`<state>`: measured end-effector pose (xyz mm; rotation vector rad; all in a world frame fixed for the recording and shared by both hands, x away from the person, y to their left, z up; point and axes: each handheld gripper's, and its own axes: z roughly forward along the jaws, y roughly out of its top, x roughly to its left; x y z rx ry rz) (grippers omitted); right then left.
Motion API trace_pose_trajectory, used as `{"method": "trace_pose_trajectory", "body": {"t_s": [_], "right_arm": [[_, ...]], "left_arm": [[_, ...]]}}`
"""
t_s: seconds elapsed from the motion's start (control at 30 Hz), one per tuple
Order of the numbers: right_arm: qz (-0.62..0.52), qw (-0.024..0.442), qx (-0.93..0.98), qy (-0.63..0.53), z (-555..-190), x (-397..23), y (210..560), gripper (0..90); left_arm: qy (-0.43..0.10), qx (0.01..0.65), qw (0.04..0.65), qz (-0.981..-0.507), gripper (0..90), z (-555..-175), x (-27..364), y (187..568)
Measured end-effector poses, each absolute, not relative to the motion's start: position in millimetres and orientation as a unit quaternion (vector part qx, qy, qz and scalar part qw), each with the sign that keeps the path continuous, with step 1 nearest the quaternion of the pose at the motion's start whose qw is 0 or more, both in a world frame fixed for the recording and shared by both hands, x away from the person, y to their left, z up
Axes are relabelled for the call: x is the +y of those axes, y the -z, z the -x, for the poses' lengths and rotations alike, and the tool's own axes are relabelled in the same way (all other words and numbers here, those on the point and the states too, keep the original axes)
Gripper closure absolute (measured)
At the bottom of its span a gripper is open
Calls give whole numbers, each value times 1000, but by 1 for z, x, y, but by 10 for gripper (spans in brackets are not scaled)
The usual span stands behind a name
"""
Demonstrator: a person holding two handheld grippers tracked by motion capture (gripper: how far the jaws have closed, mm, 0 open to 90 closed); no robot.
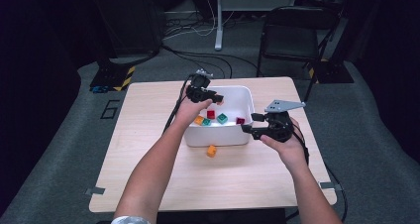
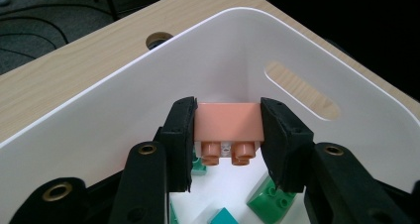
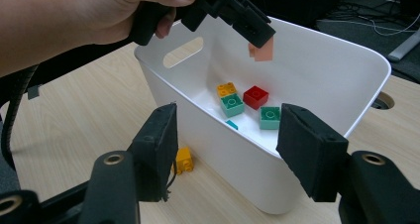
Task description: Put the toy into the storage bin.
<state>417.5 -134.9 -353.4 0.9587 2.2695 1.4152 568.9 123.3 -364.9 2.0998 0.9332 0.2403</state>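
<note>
A white bin (image 1: pixel 242 97) stands mid-table. My left gripper (image 1: pixel 212 98) hangs over its far left part, shut on a salmon-pink brick (image 2: pixel 228 120) with its studs facing the camera. The same left gripper (image 3: pixel 250 28) and the pink brick (image 3: pixel 262 50) hang above the bin's inside in the right gripper view. My right gripper (image 1: pixel 250 123) is level at the bin's right wall. It (image 3: pixel 228 152) stands open, with the bin's near corner (image 3: pixel 257 184) seen beyond the gap and no pad pressing on it.
Inside the bin lie an orange brick (image 3: pixel 226 89), a red brick (image 3: pixel 256 96), two green bricks (image 3: pixel 232 105) and a dark red brick (image 1: pixel 240 120). A yellow-orange brick (image 1: pixel 211 150) lies on the table before the bin. A chair (image 1: pixel 289 35) stands beyond the table.
</note>
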Motion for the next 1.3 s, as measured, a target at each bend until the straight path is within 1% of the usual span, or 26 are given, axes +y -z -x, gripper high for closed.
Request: {"method": "trace_pose_trajectory", "body": {"t_s": [0.2, 0.3, 0.43, 0.63, 0.7, 0.77, 0.9, 1.0, 1.1, 1.3], "right_arm": [[-334, 151, 787, -496, -417, -136, 353, 401], [-334, 151, 787, -495, -417, -135, 353, 400], [-334, 150, 789, -494, -418, -135, 354, 399], [-338, 152, 786, -495, -418, -136, 353, 399], [-339, 152, 785, -495, -418, -137, 353, 399], [-339, 153, 785, -496, -418, -137, 353, 398], [-339, 155, 784, -496, -417, -137, 353, 398], [-339, 155, 784, -496, -417, -137, 352, 397], [-340, 155, 783, -497, -417, -138, 352, 397], [-341, 157, 782, -498, -417, -138, 351, 397]], "left_arm": [[-107, 386, 380, -834, 580, -573, 126, 371], [-113, 387, 382, -832, 526, -570, 129, 368], [-122, 380, 386, -832, 512, -563, 134, 362], [-133, 364, 397, -832, 503, -536, 145, 347], [-134, 362, 402, -830, 503, -532, 146, 345], [-134, 348, 414, -830, 504, -514, 150, 336], [-131, 333, 421, -833, 509, -491, 156, 330], [-133, 325, 418, -838, 512, -477, 160, 331], [-123, 323, 424, -837, 521, -461, 168, 336], [-117, 324, 425, -837, 522, -441, 177, 344]]}}
